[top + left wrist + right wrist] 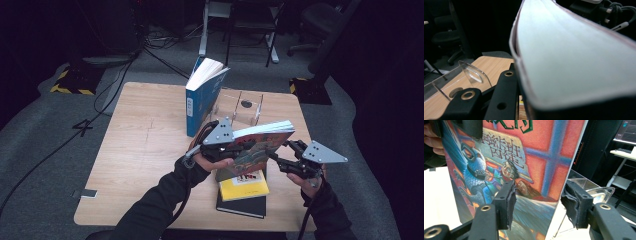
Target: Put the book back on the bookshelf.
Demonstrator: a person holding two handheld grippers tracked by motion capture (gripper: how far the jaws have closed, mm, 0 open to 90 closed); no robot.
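One book [260, 142] held level, crosswise.

left tool [235, 150] with jaws clamped, right tool [280, 157] with jaws parted, both forearms raised, tools facing inward.

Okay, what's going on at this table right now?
A person works with a hand-held gripper in each hand, lifting an illustrated book above a yellow book stacked on a black one. The left hand-held gripper is clamped on the book's edge. The right hand-held gripper has its jaws around the opposite edge, one pad clearly apart from it. A blue book stands beside a clear acrylic holder.
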